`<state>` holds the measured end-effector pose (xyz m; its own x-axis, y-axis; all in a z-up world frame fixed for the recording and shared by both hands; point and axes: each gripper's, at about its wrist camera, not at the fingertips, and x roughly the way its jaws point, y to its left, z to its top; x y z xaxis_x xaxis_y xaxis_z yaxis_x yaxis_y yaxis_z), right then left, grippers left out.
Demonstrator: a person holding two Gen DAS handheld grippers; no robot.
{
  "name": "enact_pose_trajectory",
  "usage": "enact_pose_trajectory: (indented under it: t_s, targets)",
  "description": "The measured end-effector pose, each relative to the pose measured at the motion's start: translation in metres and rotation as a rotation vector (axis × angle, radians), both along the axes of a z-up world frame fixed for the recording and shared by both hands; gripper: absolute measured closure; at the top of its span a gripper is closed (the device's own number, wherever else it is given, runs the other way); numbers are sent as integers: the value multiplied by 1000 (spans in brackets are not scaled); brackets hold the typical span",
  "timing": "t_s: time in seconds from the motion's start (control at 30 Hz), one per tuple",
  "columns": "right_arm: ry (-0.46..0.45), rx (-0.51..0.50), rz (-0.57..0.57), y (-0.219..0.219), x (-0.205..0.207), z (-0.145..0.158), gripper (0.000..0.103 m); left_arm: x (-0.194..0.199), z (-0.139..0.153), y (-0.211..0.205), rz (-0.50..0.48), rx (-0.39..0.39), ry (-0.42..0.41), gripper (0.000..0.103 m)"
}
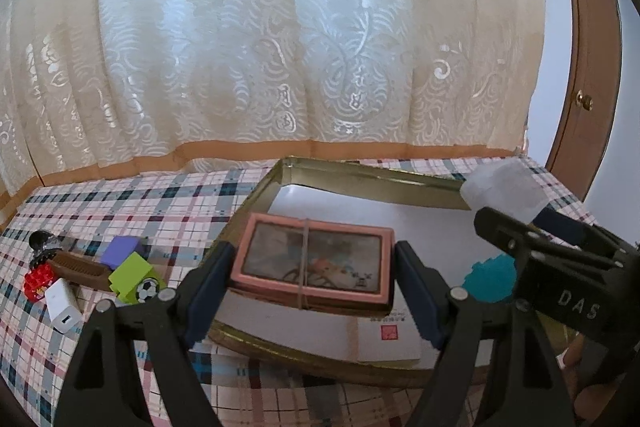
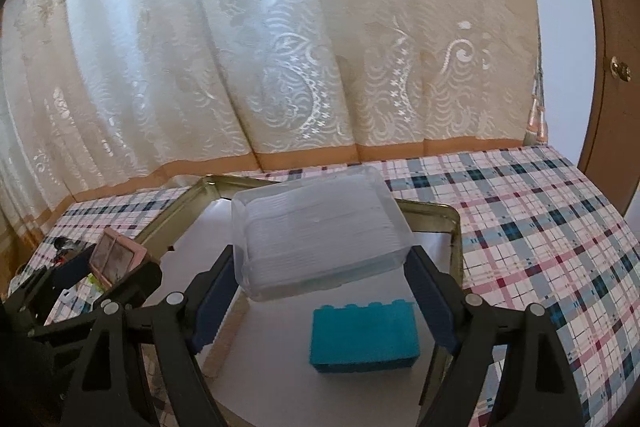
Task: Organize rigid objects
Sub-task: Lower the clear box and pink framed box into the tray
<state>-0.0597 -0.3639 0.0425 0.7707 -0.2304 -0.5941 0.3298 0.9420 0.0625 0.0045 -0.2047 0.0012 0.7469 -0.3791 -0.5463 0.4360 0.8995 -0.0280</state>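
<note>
A patterned cream curtain (image 1: pixel 280 39) fills the background of both views, and a counter (image 2: pixel 540 219) under a plaid cloth carries all items. A gold-rimmed shallow tray (image 1: pixel 360 173) with a white floor lies on the counter. The left gripper (image 1: pixel 312 267) is clamped on a pink framed box (image 1: pixel 312 259) bound by a rubber band, both pads pressing its short ends, and holds it over the near-left part of the tray. The right gripper (image 2: pixel 324 263) is clamped on a clear plastic box (image 2: pixel 320 227) filled with white sheets, held above the middle of the tray. A teal toy brick (image 2: pixel 364 337) lies on the tray floor beneath the clear box; the left wrist view shows only a part of it behind the right gripper body. Only the left wrist view shows the loose group on the counter left of the tray: a green block (image 1: pixel 130 277) with a football print, a purple block (image 1: pixel 120 249), a brown wooden comb (image 1: pixel 80 269), a white charger (image 1: pixel 62 307), a red toy brick (image 1: pixel 37 281) and a black hair clip (image 1: pixel 42 243). These items lie close together, several touching.
</note>
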Motion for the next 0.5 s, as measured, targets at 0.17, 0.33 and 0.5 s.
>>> enact_pose_trajectory:
  t_s: [0.17,0.33,0.5]
  targets:
    - [47,44,-39,-12,7,-8,19,1,-7,-13,5,31,6,23]
    - [71,71,-55,-17,10,-13,19,1,-13,-24,5,68,-2,23]
    - [93,51,-58,-13,12,-13,19,-1,-19,-30,1,102,-2,23]
